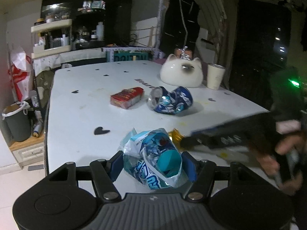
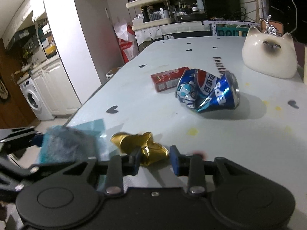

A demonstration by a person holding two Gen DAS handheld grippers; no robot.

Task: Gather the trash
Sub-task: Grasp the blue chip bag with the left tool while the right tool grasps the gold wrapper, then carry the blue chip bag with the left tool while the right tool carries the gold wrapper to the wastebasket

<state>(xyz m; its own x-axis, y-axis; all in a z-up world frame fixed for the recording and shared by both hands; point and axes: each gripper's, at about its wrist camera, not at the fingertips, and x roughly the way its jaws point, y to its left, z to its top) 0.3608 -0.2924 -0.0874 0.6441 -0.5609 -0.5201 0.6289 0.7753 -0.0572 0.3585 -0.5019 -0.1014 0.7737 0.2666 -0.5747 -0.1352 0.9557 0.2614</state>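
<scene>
On the white table (image 1: 80, 115), a crumpled blue-and-white snack bag (image 1: 153, 161) sits between the fingers of my left gripper (image 1: 153, 167), which is closed against its sides. The bag is blurred at the left in the right wrist view (image 2: 65, 143). My right gripper (image 2: 154, 162) is open around a crumpled gold wrapper (image 2: 142, 147), its jaws on either side and apart from it. The wrapper also shows in the left wrist view (image 1: 175, 135). A crushed blue Pepsi can (image 2: 209, 92) (image 1: 170, 99) and a red box (image 2: 168, 78) (image 1: 127, 96) lie farther back.
A white cat-shaped ceramic (image 1: 182, 72) and a cream cup (image 1: 214, 75) stand at the far right of the table. A dark bin (image 1: 16, 124) with a white liner stands on the floor at left. Shelves (image 1: 51, 36) and a washing machine (image 2: 33, 99) line the room.
</scene>
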